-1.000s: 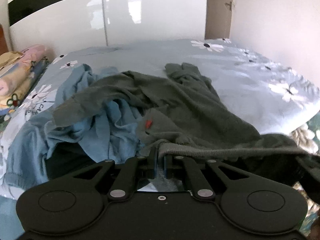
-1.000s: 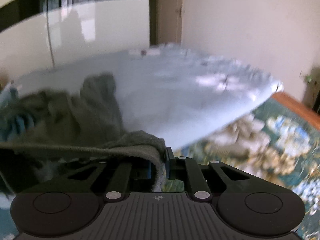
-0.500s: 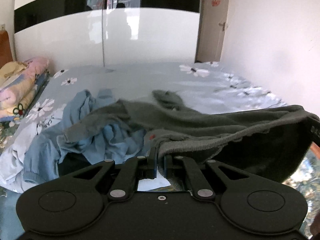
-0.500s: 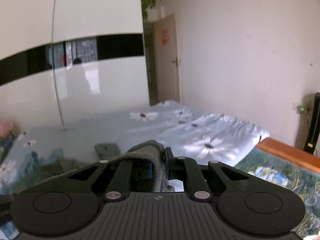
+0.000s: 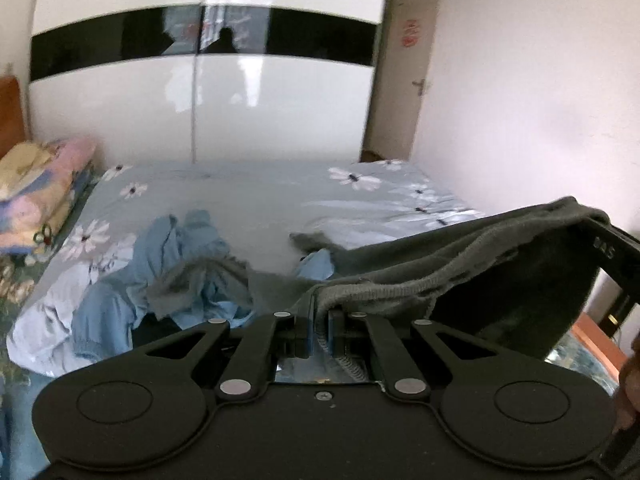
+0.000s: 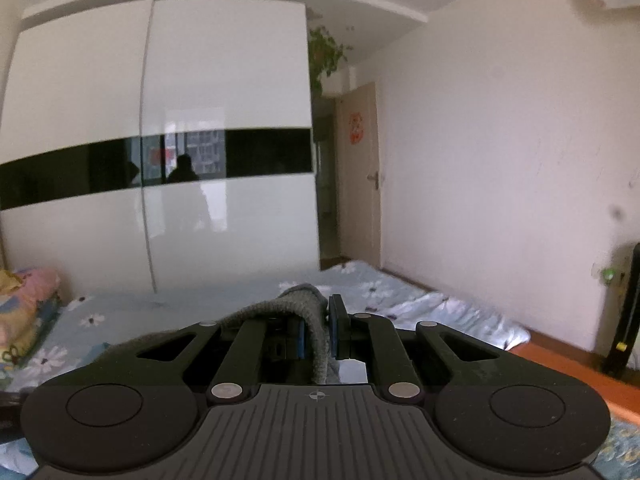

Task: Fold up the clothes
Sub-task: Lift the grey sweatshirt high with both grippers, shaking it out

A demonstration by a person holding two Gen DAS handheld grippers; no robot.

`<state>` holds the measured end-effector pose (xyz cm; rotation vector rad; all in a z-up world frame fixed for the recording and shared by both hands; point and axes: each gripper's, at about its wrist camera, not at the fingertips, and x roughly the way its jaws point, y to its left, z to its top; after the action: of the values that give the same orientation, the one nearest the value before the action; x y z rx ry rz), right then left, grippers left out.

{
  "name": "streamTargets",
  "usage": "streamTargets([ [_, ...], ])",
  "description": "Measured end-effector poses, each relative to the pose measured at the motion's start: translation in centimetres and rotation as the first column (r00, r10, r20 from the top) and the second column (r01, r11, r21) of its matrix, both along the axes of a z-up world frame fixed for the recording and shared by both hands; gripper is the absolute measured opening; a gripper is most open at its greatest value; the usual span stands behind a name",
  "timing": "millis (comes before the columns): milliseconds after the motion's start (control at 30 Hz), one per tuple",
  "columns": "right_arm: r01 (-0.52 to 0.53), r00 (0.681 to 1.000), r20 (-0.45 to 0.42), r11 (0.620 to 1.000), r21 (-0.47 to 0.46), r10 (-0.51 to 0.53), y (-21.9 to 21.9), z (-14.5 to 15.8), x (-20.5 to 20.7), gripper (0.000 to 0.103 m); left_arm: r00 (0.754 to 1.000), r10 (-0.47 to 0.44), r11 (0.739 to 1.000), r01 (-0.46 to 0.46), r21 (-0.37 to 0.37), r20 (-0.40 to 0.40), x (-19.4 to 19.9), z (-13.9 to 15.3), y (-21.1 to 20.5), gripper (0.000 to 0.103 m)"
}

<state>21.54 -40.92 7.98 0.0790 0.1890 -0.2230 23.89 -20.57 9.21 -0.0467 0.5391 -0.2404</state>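
Gripping the ribbed hem of the grey sweater (image 5: 460, 276), my left gripper (image 5: 319, 324) has its fingers pinched nearly together, with the hem caught between the pads and a short end hanging down behind them. From those fingers the hem runs up and to the right, stretched taut, to the right gripper (image 5: 612, 252), whose dark body shows at the far right edge of the left view. Below that line the sweater hangs as a dark sheet; ahead of the fingers its far end trails down onto the bed (image 5: 256, 196).

My right gripper (image 6: 319, 328) is likewise clamped narrow on the same hem: the grey knit (image 6: 296, 308) comes in from the left over the left finger, folds down between the blue pads and drops out of sight below.

Ahead and left of the left fingers a blue garment (image 5: 176, 256) lies crumpled on the bed, with a grey sleeve of the sweater draped over it. Farther left sits a stack of folded bedding (image 5: 36, 192). Beyond the bed stands a white wardrobe (image 6: 224, 80) with a black band, and to its right a door (image 6: 360, 176).
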Motion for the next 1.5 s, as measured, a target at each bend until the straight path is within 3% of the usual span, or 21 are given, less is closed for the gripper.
streamTargets([
  [200,0.081,0.996,0.044,0.996,-0.033,-0.079,-1.1,3.7,-5.7,0.009,0.984,-0.179,0.982,0.18,-0.066,0.008,-5.3,2.6,-1.3,0.005],
  [400,0.206,0.971,0.145,0.974,-0.099,-0.191,-3.6,9.1,-9.9,0.009,0.924,-0.376,0.908,0.383,-0.17,0.069,-9.5,5.7,-4.0,0.007],
  [500,0.224,0.956,0.227,0.96,-0.17,-0.183,-3.2,12.1,-11.1,0.008,0.902,-0.418,0.875,0.432,-0.219,0.107,-10.6,7.0,-4.1,0.008],
  [600,0.201,0.957,0.256,0.949,-0.242,-0.137,-1.9,13.5,-10.7,0.009,0.905,-0.412,0.869,0.425,-0.252,0.106,-10.7,7.0,-3.3,0.008],
  [700,0.135,0.977,0.196,0.957,-0.255,-0.086,-0.5,12.4,-8.6,0.009,0.93,-0.365,0.897,0.363,-0.253,0.042,-9.8,5.1,-1.8,0.008],
  [833,0.04,0.998,0.052,0.977,-0.211,-0.03,1.3,8.5,-5.4,0.009,0.964,-0.254,0.949,0.233,-0.214,-0.076,-8.4,1.0,1.6,0.008],
  [900,-0.006,1.0,-0.026,0.984,-0.176,0.002,2.4,6.2,-3.8,0.008,0.972,-0.176,0.97,0.144,-0.197,-0.156,-7.7,-1.8,4.1,0.008],
  [1000,-0.074,0.989,-0.136,0.989,-0.128,0.056,4.4,2.5,-1.5,0.008,0.965,-0.062,0.986,0.02,-0.164,-0.255,-6.7,-6.0,7.2,0.007],
  [1133,-0.157,0.96,-0.242,0.986,-0.06,0.138,7.6,-1.0,1.4,0.008,0.92,0.062,0.981,-0.129,-0.148,-0.388,-6.2,-10.9,11.3,0.006],
  [1267,-0.26,0.924,-0.303,0.964,-0.048,0.234,11.3,-3.1,3.3,0.008,0.892,0.132,0.965,-0.216,-0.15,-0.433,-6.6,-13.5,15.4,0.006],
  [1400,-0.347,0.887,-0.339,0.937,-0.038,0.314,14.7,-4.3,3.3,0.009,0.881,0.157,0.946,-0.264,-0.187,-0.446,-5.7,-14.2,17.7,0.008],
  [1467,-0.38,0.87,-0.352,0.924,-0.036,0.344,16.6,-4.5,2.4,0.009,0.889,0.151,0.943,-0.261,-0.206,-0.433,-5.1,-14.2,18.4,0.013],
  [1500,-0.396,0.863,-0.357,0.917,-0.04,0.357,17.1,-4.6,2.3,0.009,0.896,0.14,0.944,-0.25,-0.217,-0.422,-4.6,-14.3,18.6,0.021],
])
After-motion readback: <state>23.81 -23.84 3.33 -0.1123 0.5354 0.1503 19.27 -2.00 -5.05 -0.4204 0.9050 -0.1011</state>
